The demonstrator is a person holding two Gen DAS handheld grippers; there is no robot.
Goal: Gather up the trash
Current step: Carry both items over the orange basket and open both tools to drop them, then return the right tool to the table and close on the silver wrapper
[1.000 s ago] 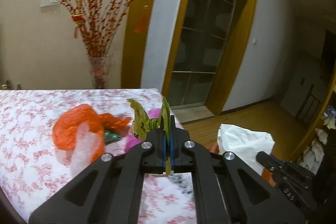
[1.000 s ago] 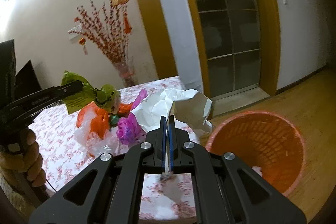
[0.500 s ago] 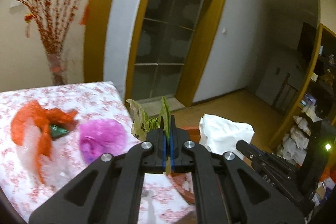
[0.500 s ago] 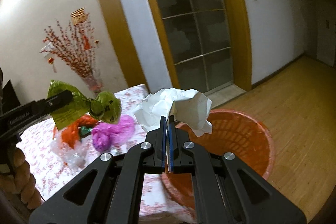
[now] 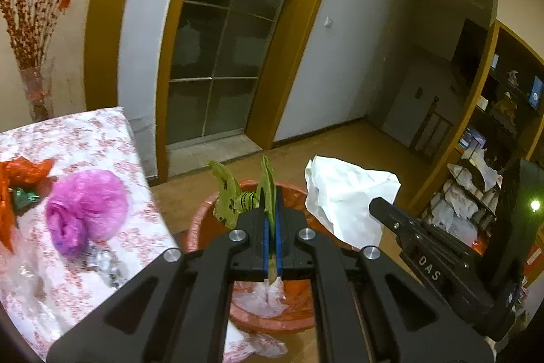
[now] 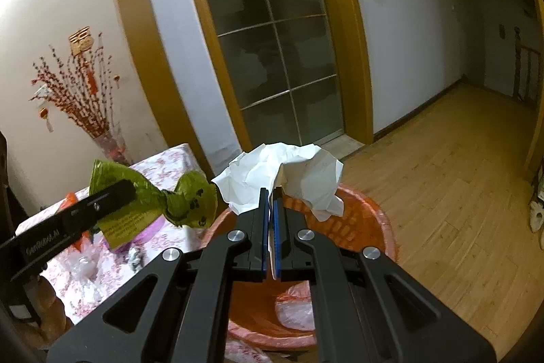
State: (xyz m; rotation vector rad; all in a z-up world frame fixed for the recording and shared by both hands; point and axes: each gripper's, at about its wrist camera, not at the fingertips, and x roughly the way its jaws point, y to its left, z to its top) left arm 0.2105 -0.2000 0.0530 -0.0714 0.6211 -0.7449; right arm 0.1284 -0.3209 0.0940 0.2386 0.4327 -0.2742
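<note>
My left gripper [image 5: 270,193] is shut on a crumpled green wrapper [image 5: 234,196], which hangs over the rim of an orange basket [image 5: 200,223] on the floor. My right gripper [image 6: 271,193] is shut on a wad of white paper [image 6: 292,176] above the same basket [image 6: 367,220]. From the right wrist view the green wrapper [image 6: 183,198] shows at the left, level with the basket's near edge. Pale plastic trash [image 6: 295,308] lies inside the basket. A purple bag [image 5: 85,210] and an orange bag [image 5: 20,179] lie on the flowered table [image 5: 102,138].
The table's edge runs just left of the basket. Behind stands a glass-paned door [image 5: 224,50] in a wooden frame, with a vase of red branches [image 6: 85,104] by the wall. Wooden floor [image 6: 459,179] stretches to the right. Shelves with clutter [image 5: 476,186] stand at the far right.
Both grippers have swung right, away from the table and over the orange basket, each still holding its piece. The bags on the table have slid toward the left of the views.
</note>
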